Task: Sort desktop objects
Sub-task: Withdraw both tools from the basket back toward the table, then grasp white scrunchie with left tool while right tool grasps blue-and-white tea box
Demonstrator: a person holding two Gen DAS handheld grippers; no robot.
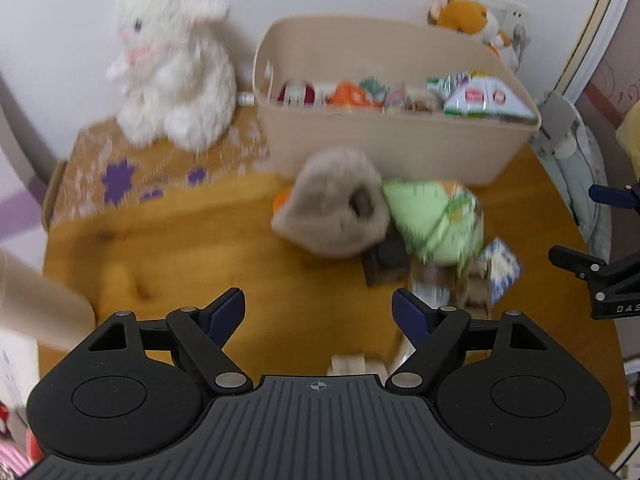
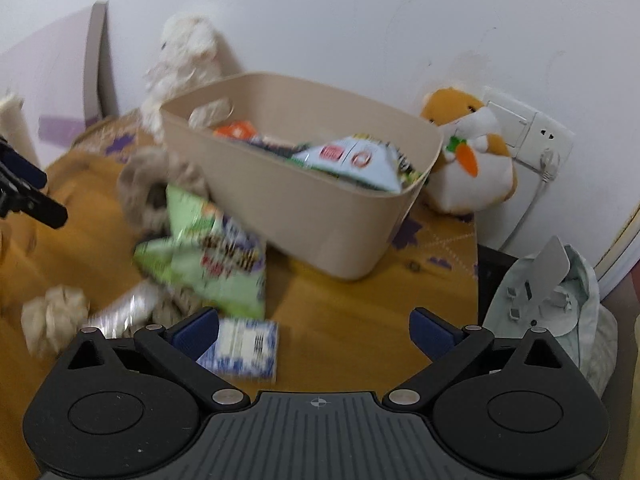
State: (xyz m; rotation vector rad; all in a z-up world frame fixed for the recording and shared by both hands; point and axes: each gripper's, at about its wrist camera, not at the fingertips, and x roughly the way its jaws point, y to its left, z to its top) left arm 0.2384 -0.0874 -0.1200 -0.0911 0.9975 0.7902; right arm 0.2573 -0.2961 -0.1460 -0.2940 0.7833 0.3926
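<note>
Both claws, the left claw (image 1: 318,308) and the right claw (image 2: 314,330), stand wide and hold nothing. The green snack bag (image 2: 208,264) lies on the tabletop (image 2: 352,312), touching the beige bin (image 2: 304,216), with a blue-white packet (image 2: 244,346) near it.

Your right gripper (image 2: 314,326): jaws wide, nothing between | blue-and-white box (image 2: 244,350) beside its left finger | green snack bag (image 2: 212,268) ahead-left | beige bin (image 2: 320,208) straight ahead

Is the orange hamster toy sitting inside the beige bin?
No, the orange hamster toy sits outside the beige bin, against the wall.
</note>
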